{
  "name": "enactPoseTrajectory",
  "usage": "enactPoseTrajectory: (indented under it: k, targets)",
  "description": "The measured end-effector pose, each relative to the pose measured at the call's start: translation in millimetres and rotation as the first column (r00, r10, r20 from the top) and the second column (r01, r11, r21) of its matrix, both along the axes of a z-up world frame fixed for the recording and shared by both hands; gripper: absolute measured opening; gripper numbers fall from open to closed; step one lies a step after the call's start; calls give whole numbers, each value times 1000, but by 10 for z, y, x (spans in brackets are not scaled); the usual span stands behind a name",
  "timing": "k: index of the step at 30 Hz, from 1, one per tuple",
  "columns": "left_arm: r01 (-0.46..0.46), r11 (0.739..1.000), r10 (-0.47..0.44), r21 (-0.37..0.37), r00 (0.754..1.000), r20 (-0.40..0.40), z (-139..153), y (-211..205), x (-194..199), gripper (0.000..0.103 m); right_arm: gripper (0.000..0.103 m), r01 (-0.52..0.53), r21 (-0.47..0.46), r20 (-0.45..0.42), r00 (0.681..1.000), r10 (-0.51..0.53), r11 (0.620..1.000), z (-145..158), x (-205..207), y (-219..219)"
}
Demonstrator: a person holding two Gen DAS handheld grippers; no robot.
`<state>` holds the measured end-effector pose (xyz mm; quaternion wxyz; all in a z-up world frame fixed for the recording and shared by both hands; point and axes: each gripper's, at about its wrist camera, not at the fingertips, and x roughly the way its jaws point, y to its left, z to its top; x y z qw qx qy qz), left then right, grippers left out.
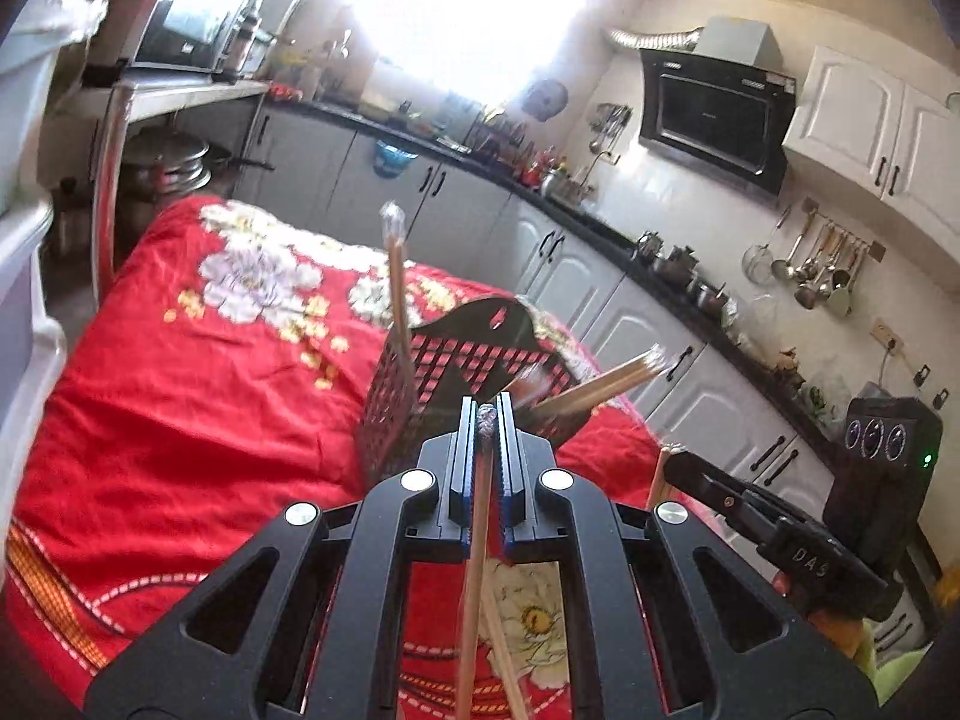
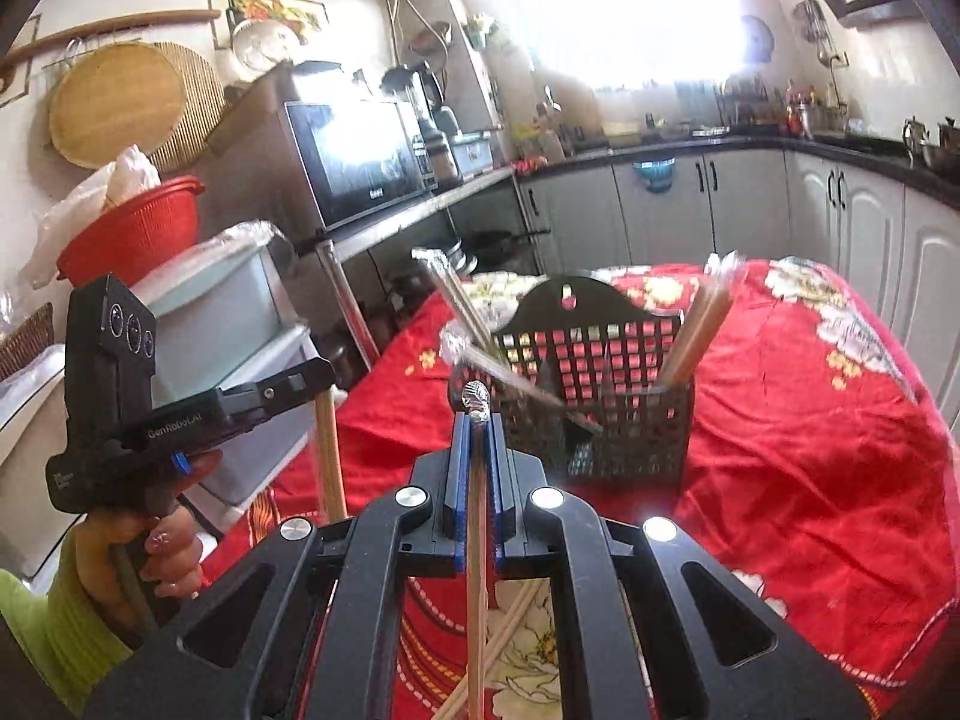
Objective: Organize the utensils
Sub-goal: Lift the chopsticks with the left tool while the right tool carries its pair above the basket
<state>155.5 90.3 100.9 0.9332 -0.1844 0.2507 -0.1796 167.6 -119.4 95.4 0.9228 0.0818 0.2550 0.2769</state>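
Note:
A black perforated utensil basket [image 1: 456,390] [image 2: 594,402] stands on the red floral tablecloth [image 1: 198,396] [image 2: 810,450]. Several wooden chopsticks with silver caps lean in it [image 1: 399,294] [image 2: 702,324]. My left gripper [image 1: 487,420] is shut on a wooden chopstick [image 1: 474,588] with a silver cap, just in front of the basket. My right gripper [image 2: 478,417] is shut on another wooden chopstick [image 2: 476,588], close to the basket's near left corner. More chopsticks lie on the cloth below the grippers [image 2: 498,648]. Each gripper shows in the other's view [image 1: 780,534] [image 2: 180,414].
Grey kitchen cabinets and a dark counter with pots run behind the table [image 1: 600,276] [image 2: 750,192]. A metal shelf with a microwave [image 2: 354,162] and a white bin [image 2: 228,324] stand at the table's left. Ladles hang on the wall [image 1: 822,270].

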Motion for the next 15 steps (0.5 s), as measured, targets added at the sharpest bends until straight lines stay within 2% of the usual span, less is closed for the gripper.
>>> enactPoseTrajectory:
  k: [15]
  targets:
    - [-14,999,6,50,989,145,676,-91,194,3,6,69,16,126,990,-70,998,350,-38,-216]
